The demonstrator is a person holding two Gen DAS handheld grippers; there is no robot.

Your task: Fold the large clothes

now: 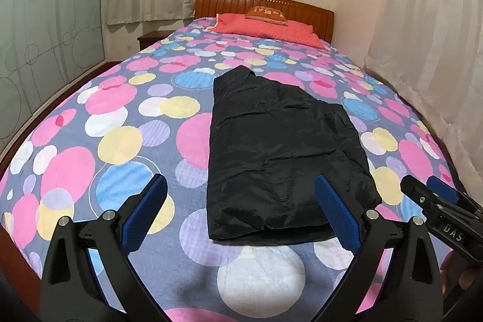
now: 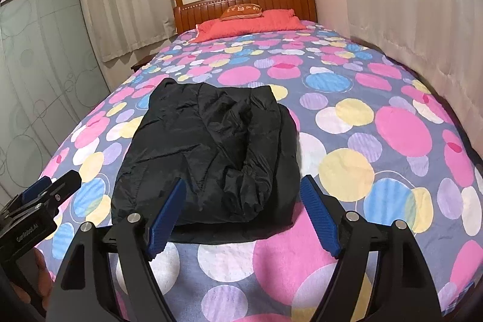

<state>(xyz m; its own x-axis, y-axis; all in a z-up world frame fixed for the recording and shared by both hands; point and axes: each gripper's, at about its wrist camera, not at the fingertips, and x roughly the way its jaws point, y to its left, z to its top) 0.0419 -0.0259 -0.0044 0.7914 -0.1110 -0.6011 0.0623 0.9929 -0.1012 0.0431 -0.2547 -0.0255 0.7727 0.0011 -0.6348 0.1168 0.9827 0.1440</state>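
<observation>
A black padded jacket point(image 1: 280, 153) lies folded into a long rectangle on the bed's dotted cover point(image 1: 120, 116). It also shows in the right wrist view point(image 2: 208, 159), with a sleeve bunched on top. My left gripper point(image 1: 240, 186) is open and empty, held above the cover near the jacket's front left corner. My right gripper point(image 2: 243, 186) is open and empty, held just in front of the jacket's near edge. Each gripper shows at the edge of the other's view: the right gripper point(image 1: 434, 195) and the left gripper point(image 2: 51, 186).
A red pillow point(image 1: 268, 27) with an orange cushion lies by the wooden headboard point(image 1: 262, 5). White curtains point(image 1: 422, 50) hang along the right side of the bed. Frosted glass wardrobe doors point(image 1: 51, 20) stand at the left. A bedside table point(image 1: 151, 39) stands beside the headboard.
</observation>
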